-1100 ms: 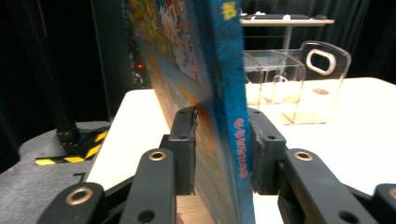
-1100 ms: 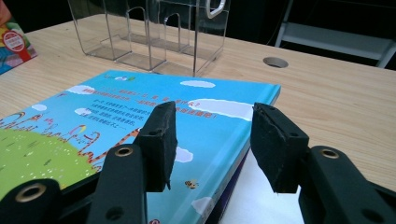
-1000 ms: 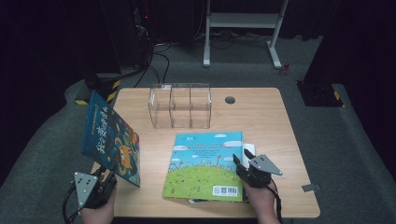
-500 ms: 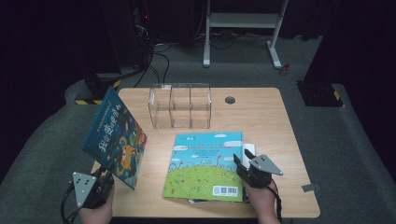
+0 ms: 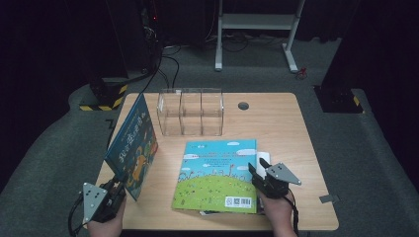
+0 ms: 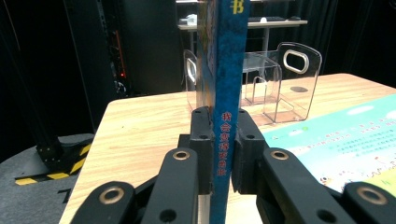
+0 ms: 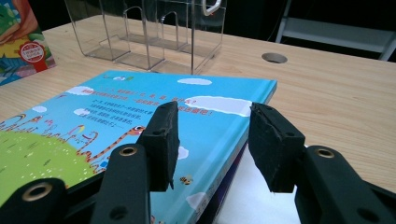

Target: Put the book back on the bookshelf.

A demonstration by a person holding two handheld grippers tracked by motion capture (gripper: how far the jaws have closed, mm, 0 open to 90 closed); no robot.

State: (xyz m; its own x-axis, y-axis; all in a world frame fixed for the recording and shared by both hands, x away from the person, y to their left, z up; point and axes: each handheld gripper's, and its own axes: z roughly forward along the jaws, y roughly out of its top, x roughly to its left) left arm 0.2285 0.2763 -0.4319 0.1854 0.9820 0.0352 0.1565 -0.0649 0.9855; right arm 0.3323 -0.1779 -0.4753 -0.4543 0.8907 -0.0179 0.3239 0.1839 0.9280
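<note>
high view looks down over the desk (image 5: 276,118) from above; both gripper views sit low, close, facing the clear organizer (image 5: 190,112).

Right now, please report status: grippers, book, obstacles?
Left gripper shut on blue book, upright. Right gripper open over flat book. Clear organizer ahead, unobstructed.

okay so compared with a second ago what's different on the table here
The left gripper, shut on the blue book, has carried it away from the person and toward the clear organizer; the book's top edge now reaches about level with the organizer. Nothing was picked up or released. The right gripper stays open at the right edge of the flat picture book, and that book and the organizer have not moved.
</note>
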